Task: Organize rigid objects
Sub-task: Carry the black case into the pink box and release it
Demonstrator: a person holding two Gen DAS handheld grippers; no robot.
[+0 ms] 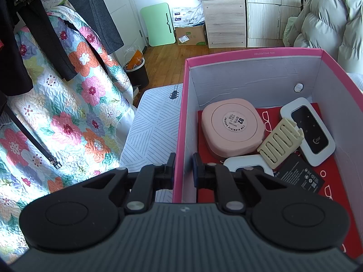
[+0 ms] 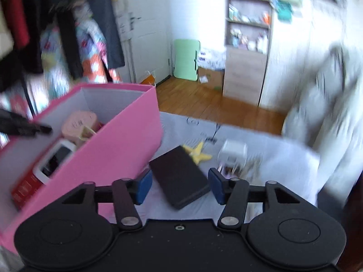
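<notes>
A pink box (image 1: 254, 54) with grey inner walls stands on the bed. My left gripper (image 1: 183, 159) is shut on its left wall, one finger outside and one inside. In the box lie a pink square case (image 1: 232, 128), a cream claw clip (image 1: 280, 142), a white pocket router (image 1: 309, 131) and a black card (image 1: 299, 176). My right gripper (image 2: 180, 174) stands open to the right of the box (image 2: 109, 149). A flat black slab (image 2: 179, 181) lies on the sheet between and beyond its blue pads (image 2: 145, 185), untouched.
A yellow star (image 2: 199, 154) and a small white cube (image 2: 233, 151) lie on the sheet past the slab; this view is blurred. A floral quilt (image 1: 68, 113) hangs at the left, a grey puffy coat (image 1: 329, 22) sits at the right, and wooden floor (image 1: 172, 61) lies beyond.
</notes>
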